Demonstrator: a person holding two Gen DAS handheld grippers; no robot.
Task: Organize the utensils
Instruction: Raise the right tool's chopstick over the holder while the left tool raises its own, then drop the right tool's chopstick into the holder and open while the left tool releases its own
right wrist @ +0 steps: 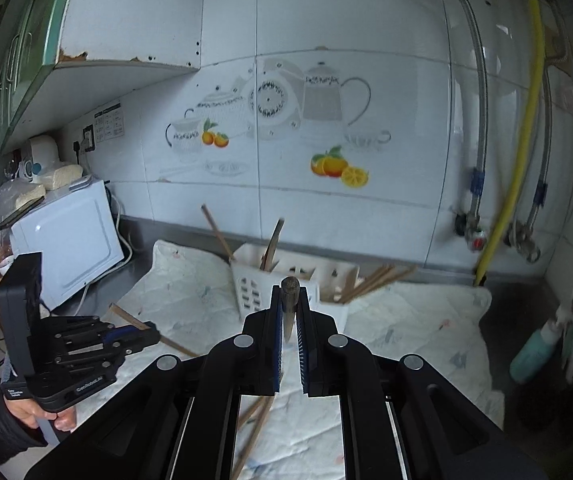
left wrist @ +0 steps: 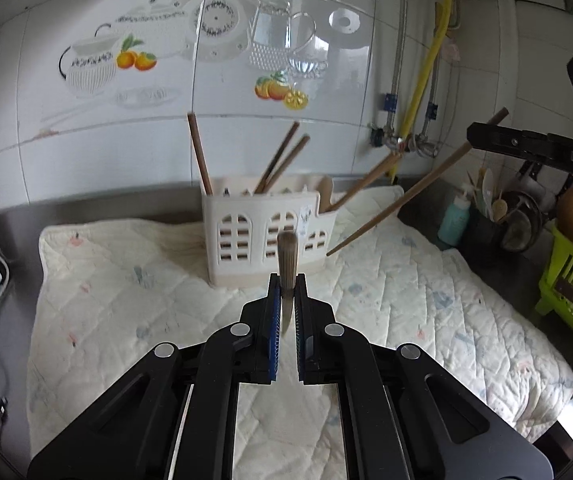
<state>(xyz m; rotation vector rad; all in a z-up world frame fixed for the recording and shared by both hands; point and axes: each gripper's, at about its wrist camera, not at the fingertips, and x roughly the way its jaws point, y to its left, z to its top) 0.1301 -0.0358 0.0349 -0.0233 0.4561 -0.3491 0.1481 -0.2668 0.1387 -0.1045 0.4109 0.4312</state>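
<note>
A white utensil caddy (left wrist: pixel 264 236) stands on a quilted cloth (left wrist: pixel 126 304) and holds several brown chopsticks and a wooden spoon (left wrist: pixel 326 196). My left gripper (left wrist: pixel 286 292) is shut on a grey-handled utensil (left wrist: pixel 287 256), just in front of the caddy. My right gripper (right wrist: pixel 289 304) is shut on a brown chopstick (right wrist: pixel 288 292) above the caddy (right wrist: pixel 282 284). The left view shows this chopstick (left wrist: pixel 406 196) slanting down toward the caddy's right side, held in the right fingers (left wrist: pixel 498 140). The left gripper also shows in the right view (right wrist: pixel 142 334).
A white microwave (right wrist: pixel 70 248) stands at the left. A teal bottle (left wrist: pixel 452 220), a pot of utensils (left wrist: pixel 490 216) and a green rack (left wrist: pixel 562 280) crowd the right side. Pipes and a yellow hose (left wrist: pixel 422 80) run down the tiled wall.
</note>
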